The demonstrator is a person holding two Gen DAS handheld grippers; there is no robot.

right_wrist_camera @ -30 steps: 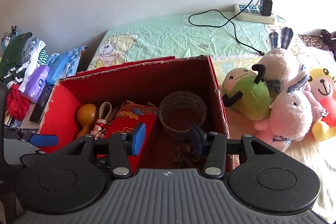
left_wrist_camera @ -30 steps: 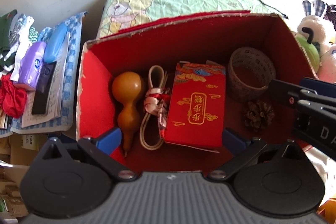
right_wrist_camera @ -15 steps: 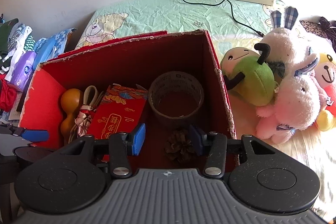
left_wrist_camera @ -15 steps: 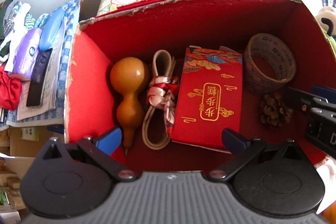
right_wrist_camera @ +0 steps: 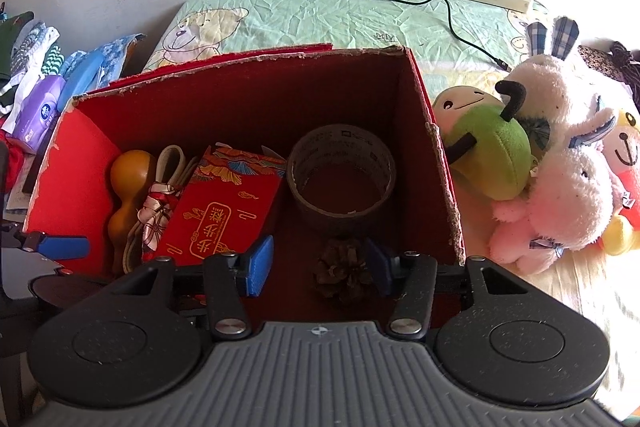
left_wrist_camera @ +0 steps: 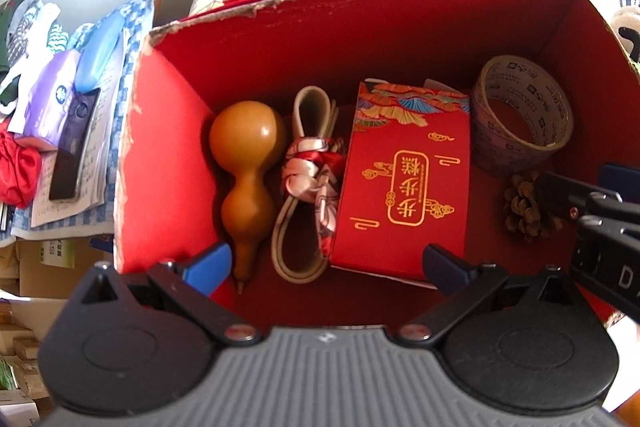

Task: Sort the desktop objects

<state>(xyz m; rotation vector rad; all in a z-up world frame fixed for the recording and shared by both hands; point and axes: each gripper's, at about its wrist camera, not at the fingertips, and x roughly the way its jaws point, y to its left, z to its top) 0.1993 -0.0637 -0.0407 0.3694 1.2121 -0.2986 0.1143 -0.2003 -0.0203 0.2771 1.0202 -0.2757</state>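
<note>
Now both views are seen closer to the red cardboard box (left_wrist_camera: 168,163) than 1 s ago. Left gripper (left_wrist_camera: 326,265) is held wide open over the box floor, nothing gripped. Right gripper (right_wrist_camera: 320,263) is partly open, its blue pads flanking the scaly pinecone (right_wrist_camera: 344,273); contact cannot be told. Beyond are seen a glossy gourd (left_wrist_camera: 246,163), a ribbon-tied strap (left_wrist_camera: 308,179), a printed red carton (left_wrist_camera: 404,179) and a tape roll (right_wrist_camera: 340,179). Plush toys (right_wrist_camera: 560,163) are seen outside on the crumpled sheet.

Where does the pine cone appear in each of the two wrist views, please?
Left wrist: the pine cone lies at the right, on the box floor, partly behind the right gripper.
Right wrist: low centre, between the open fingers.
Shared landmark: the tape roll just beyond it.
</note>
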